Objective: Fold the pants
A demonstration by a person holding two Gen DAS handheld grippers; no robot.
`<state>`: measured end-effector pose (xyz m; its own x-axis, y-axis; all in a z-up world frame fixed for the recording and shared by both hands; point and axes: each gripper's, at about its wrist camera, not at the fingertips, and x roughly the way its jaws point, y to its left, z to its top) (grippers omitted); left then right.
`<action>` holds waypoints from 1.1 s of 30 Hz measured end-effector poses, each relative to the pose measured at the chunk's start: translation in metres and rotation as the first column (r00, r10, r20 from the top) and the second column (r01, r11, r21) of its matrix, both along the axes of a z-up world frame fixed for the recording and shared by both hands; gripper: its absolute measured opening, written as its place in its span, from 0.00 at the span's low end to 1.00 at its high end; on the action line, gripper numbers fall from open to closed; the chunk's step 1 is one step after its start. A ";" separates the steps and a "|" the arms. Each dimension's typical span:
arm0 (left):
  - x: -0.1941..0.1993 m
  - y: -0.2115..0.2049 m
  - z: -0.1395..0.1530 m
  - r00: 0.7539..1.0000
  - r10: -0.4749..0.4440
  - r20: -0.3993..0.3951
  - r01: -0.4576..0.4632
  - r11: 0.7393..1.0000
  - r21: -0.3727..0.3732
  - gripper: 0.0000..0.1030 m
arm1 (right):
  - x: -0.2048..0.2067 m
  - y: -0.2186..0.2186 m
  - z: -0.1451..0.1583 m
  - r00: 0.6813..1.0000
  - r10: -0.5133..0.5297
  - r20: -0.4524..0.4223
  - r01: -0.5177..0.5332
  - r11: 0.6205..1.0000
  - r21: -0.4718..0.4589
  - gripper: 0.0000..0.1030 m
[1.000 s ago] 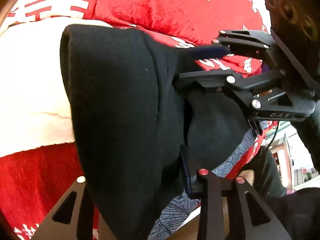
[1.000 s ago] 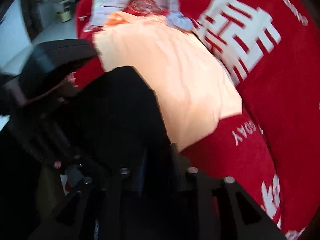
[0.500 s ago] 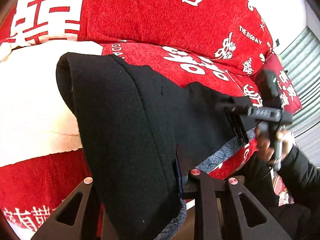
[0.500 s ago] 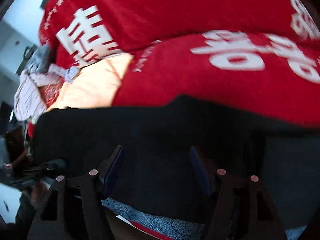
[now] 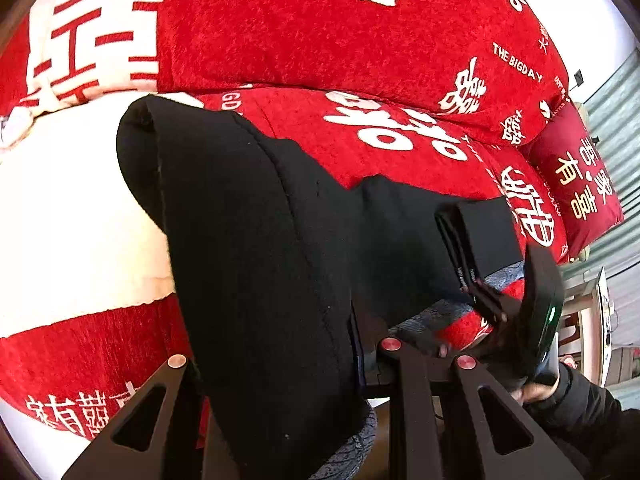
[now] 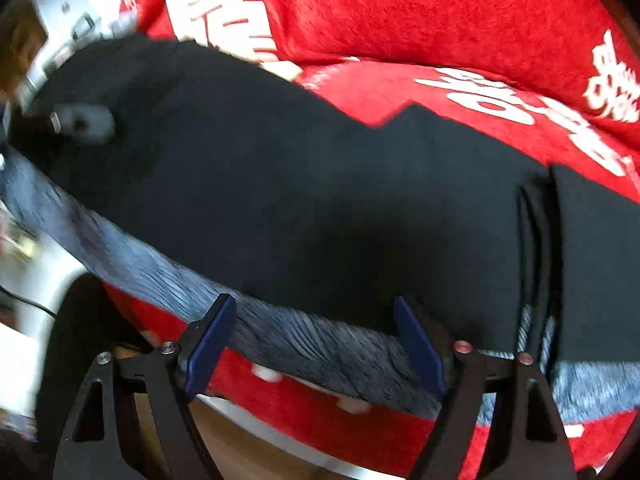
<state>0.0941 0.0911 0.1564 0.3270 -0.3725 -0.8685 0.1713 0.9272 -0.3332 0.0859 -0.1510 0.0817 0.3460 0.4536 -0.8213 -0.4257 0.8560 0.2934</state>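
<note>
Pants (image 5: 256,240) hang pinched in my left gripper (image 5: 360,344), lifted to fold over; my right gripper (image 6: 316,344) is opening, nothing between its pads.

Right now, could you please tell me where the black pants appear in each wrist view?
Left wrist: black pants fill the centre, draped from upper left down to the bottom edge.
Right wrist: black pants stretch across the middle, left to right.
Shared landmark: the red cover with white characters behind them.
</note>
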 end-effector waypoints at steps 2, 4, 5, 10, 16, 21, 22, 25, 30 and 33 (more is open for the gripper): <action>0.001 -0.008 0.006 1.000 0.002 -0.005 -0.002 1.000 0.015 0.24 | 0.025 -0.006 0.008 0.997 -0.061 0.037 0.061 0.998 0.008 0.81; 0.002 -0.017 0.013 1.000 0.001 -0.007 -0.001 0.999 0.033 0.24 | 0.053 -0.015 0.008 0.990 -0.137 0.041 0.137 0.991 0.007 0.81; 0.002 -0.021 0.016 1.000 0.003 -0.008 -0.003 0.999 0.037 0.24 | 0.070 -0.020 0.003 0.983 -0.181 0.021 0.181 0.983 -0.015 0.81; 0.003 -0.047 0.036 1.000 -0.014 0.015 0.013 0.999 0.032 0.24 | 0.097 -0.024 -0.020 0.980 -0.174 -0.099 0.165 0.982 -0.090 0.81; 0.009 -0.076 0.049 0.998 -0.049 0.027 0.048 0.998 0.050 0.24 | 0.033 -0.030 -0.013 0.987 -0.145 -0.066 0.139 0.986 -0.088 0.82; 0.021 -0.109 0.056 0.996 -0.084 0.028 0.082 0.995 0.060 0.24 | 0.010 -0.008 -0.030 0.995 -0.060 0.083 0.083 0.949 -0.303 0.84; 0.023 -0.118 0.058 0.995 -0.092 0.025 0.090 0.994 0.067 0.24 | 0.013 -0.009 -0.026 0.997 -0.050 0.061 0.066 0.952 -0.299 0.84; 0.027 -0.140 0.066 0.992 -0.120 0.032 0.117 0.990 0.080 0.24 | 0.012 -0.035 0.002 0.993 -0.091 0.070 0.105 0.969 -0.224 0.84; 0.034 -0.196 0.085 0.979 -0.194 0.062 0.186 0.977 0.105 0.20 | -0.003 -0.111 0.061 0.961 -0.186 0.206 0.218 0.965 -0.148 0.85; 0.040 -0.240 0.081 0.968 -0.248 0.041 0.240 0.960 0.144 0.20 | -0.004 -0.165 0.072 0.922 -0.296 0.249 0.340 0.927 -0.159 0.87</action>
<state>0.1340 -0.1488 0.2371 0.2927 -0.3261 -0.8989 0.4130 0.8910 -0.1887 0.0815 -0.3164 0.1540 0.6243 0.1277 -0.7706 -0.1551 0.9872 0.0380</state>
